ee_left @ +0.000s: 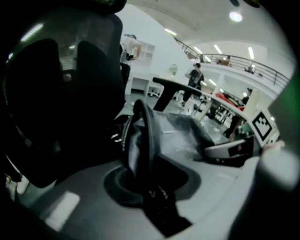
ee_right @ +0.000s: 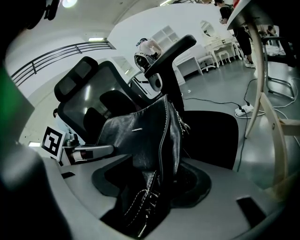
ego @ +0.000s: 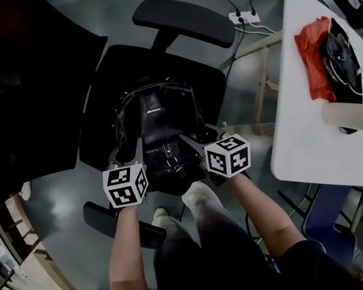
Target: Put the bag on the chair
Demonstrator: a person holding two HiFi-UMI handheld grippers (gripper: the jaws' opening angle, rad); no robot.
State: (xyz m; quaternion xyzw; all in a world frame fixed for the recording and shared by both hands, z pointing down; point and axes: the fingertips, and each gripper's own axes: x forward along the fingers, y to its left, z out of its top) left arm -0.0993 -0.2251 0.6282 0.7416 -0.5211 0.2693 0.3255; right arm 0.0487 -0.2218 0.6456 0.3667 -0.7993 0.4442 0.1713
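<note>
On the chair (ego: 205, 75) at your 12 o'clock rests the black leather bag (ego: 156, 114), with a white-stitched buckle flap. At its 7 o'clock your left gripper (ego: 134, 157) is opening its jaws around the bag's edge. At 5 o'clock your right gripper (ego: 195, 144) grasps its front.

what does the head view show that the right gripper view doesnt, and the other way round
Only the head view: the top of the white table with a pale paper roll on it, and the person's bare forearms. Only the right gripper view: a curved balcony railing and white shelving far behind. Both: the black leather bag resting on the black office chair.
</note>
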